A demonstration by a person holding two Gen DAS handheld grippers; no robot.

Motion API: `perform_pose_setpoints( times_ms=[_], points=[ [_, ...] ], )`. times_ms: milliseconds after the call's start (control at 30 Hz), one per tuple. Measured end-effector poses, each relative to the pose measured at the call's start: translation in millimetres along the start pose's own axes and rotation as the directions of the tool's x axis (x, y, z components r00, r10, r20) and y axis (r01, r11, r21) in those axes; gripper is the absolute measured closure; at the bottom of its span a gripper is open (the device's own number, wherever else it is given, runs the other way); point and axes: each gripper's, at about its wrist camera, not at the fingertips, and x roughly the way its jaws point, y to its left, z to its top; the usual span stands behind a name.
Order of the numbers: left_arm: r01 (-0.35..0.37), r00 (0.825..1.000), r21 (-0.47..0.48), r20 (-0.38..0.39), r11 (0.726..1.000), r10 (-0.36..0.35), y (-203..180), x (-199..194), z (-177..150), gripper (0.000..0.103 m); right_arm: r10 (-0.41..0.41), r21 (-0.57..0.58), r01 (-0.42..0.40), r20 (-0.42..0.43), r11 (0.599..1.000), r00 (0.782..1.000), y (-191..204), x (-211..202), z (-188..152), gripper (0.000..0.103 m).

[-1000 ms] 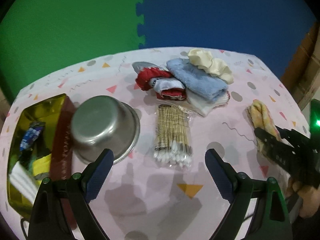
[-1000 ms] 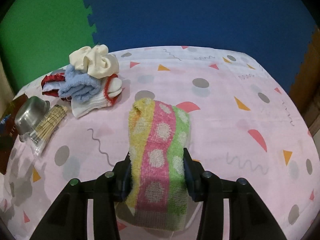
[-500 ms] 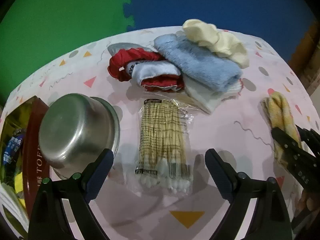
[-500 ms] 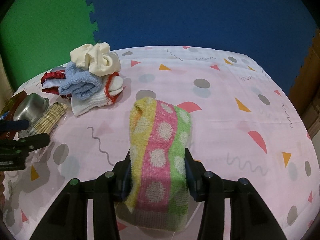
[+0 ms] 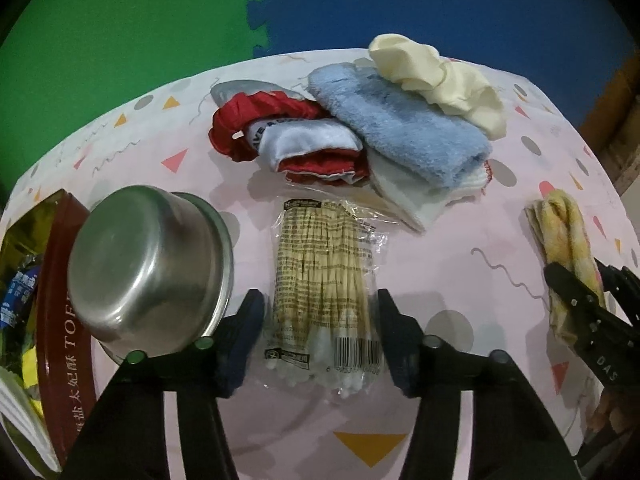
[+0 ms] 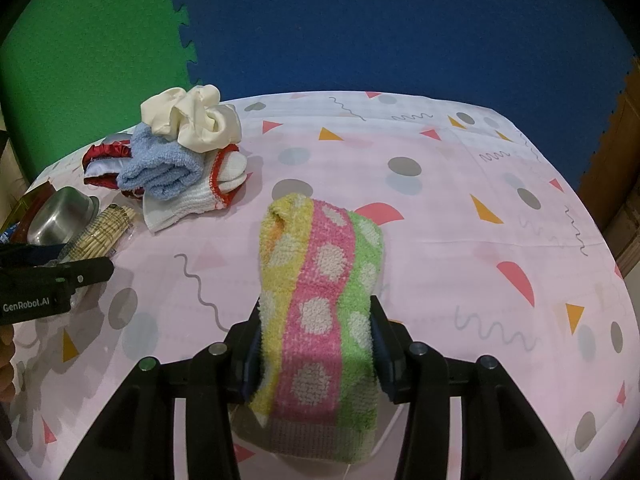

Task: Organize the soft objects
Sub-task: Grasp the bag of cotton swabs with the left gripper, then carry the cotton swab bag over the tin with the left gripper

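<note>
A clear pack of cotton swabs (image 5: 324, 272) lies on the pink patterned tablecloth (image 5: 460, 280). My left gripper (image 5: 320, 336) straddles its near end; its jaws are closing and the pads meet the bag's two sides. My right gripper (image 6: 316, 344) is shut on a folded towel (image 6: 320, 280) striped yellow, pink and green, whose far end rests on the cloth. Behind lies a soft pile: a blue fluffy towel (image 5: 400, 128), a cream scrunchie (image 5: 436, 76), a red and white cloth (image 5: 288, 136) and a white cloth with red trim (image 5: 412, 196).
A steel bowl (image 5: 148, 264) lies tipped, bottom up, against an open dark red tin (image 5: 60, 320) with packets inside at the left edge. Green and blue foam mats (image 6: 360, 32) form the back wall. Brown cardboard (image 6: 612, 152) stands at the right.
My left gripper came forward and down over the swab pack, and its jaws narrowed from wide open to the pack's sides. The right gripper kept still with the towel.
</note>
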Motion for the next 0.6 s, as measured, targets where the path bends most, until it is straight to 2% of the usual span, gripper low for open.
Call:
perform_pose_setpoints(
  times_ms=[33, 233, 600],
  points=[
    [0.0, 1.0, 0.007, 0.004, 1.0, 0.0, -2.2, -0.8, -0.5, 0.061, 0.001, 0.0, -0.001, 0.0, 1.0, 1.0, -0.2, 0.3, -0.1, 0.055],
    [0.0, 1.0, 0.022, 0.009, 1.0, 0.0, -7.0, -6.5, -4.4, 0.073, 0.001, 0.002, -0.001, 0.0, 1.0, 1.0, -0.3, 0.2, -0.1, 0.055],
    [0.039, 0.999, 0.011, -0.008, 0.999, -0.039, -2.7, -16.5, -12.8, 0.076, 0.0, 0.004, 0.0, 0.0, 1.0, 1.0, 0.5, 0.7, -0.4, 0.055]
  ],
)
